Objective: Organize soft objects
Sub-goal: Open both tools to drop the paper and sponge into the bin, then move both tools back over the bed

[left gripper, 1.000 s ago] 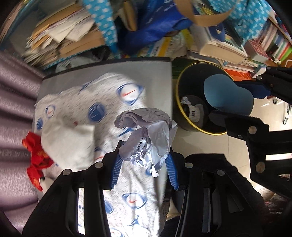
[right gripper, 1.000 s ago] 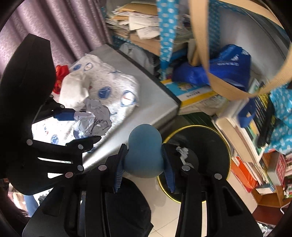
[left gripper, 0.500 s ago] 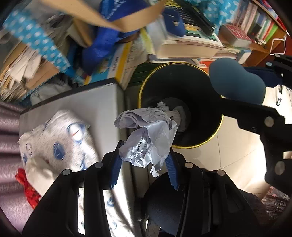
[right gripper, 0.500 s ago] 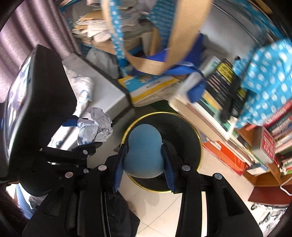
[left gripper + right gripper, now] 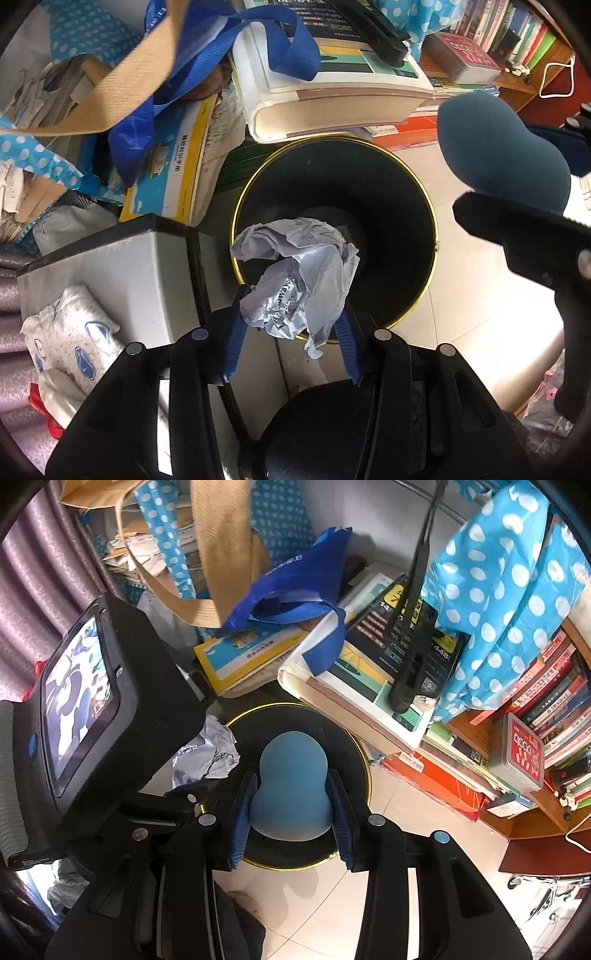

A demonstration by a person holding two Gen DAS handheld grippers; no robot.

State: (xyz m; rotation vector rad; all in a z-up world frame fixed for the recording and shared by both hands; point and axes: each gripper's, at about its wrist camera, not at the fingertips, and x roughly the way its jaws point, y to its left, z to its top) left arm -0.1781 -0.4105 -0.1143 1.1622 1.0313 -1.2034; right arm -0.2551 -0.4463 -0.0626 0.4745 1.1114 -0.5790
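Note:
A crumpled ball of white paper (image 5: pixel 299 280) sits between the blue pads of my left gripper (image 5: pixel 291 325), whose jaws are opening while still touching it. It hangs over the near left rim of a black bin with a gold rim (image 5: pixel 369 138). In the right wrist view the same paper (image 5: pixel 207 757) pokes out beside the left gripper's black body. My right gripper (image 5: pixel 291 812) is shut on a blue gourd-shaped sponge (image 5: pixel 291 786), held over the bin (image 5: pixel 364 760). The sponge (image 5: pixel 502 155) also shows at the right of the left wrist view.
A grey box top (image 5: pixel 122 266) left of the bin carries a patterned cloth (image 5: pixel 70 328) and a white cloth (image 5: pixel 59 398). Stacked books (image 5: pixel 332 92), a blue bag (image 5: pixel 207 48) and polka-dot bags (image 5: pixel 491 572) crowd behind the bin. A bookshelf (image 5: pixel 546 709) stands right; tiled floor (image 5: pixel 314 904) lies in front.
Both grippers have travelled from over the grey box top to above the bin. The left jaws stand a little wider around the paper. The sponge stays gripped.

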